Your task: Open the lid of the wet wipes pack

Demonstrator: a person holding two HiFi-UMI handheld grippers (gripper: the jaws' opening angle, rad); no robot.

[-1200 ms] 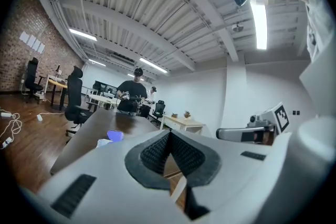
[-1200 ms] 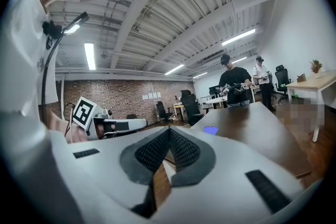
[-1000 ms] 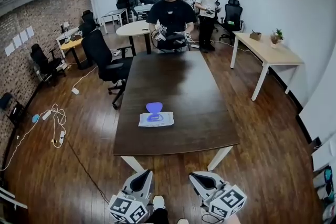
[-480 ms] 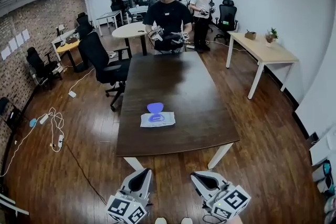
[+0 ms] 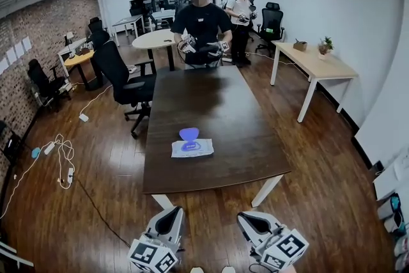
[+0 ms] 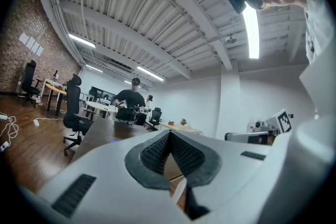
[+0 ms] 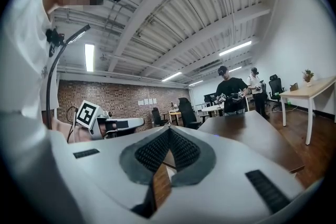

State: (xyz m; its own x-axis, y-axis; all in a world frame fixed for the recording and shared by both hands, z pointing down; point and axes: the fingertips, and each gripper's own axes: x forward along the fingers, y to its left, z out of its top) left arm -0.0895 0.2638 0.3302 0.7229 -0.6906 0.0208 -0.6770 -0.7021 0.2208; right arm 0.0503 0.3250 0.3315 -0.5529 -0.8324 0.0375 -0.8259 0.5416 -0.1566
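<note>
The wet wipes pack [image 5: 192,148] lay flat on the tabletop [image 5: 220,102], close to the near edge and a little left of its middle. Its long axis ran across, parallel with that edge. A blue flap [image 5: 188,133] showed at its far long side, seemingly the lid already tipped up, though too small to be sure. Both tools were held short of the near edge, off the tabletop, pointing level toward the pack. The left tool [image 5: 170,213] stood almost straight in line with the pack and nearer to it. The right tool [image 5: 250,219] sat further off to the side. Each tool's jaws were together, with nothing between them.
</note>
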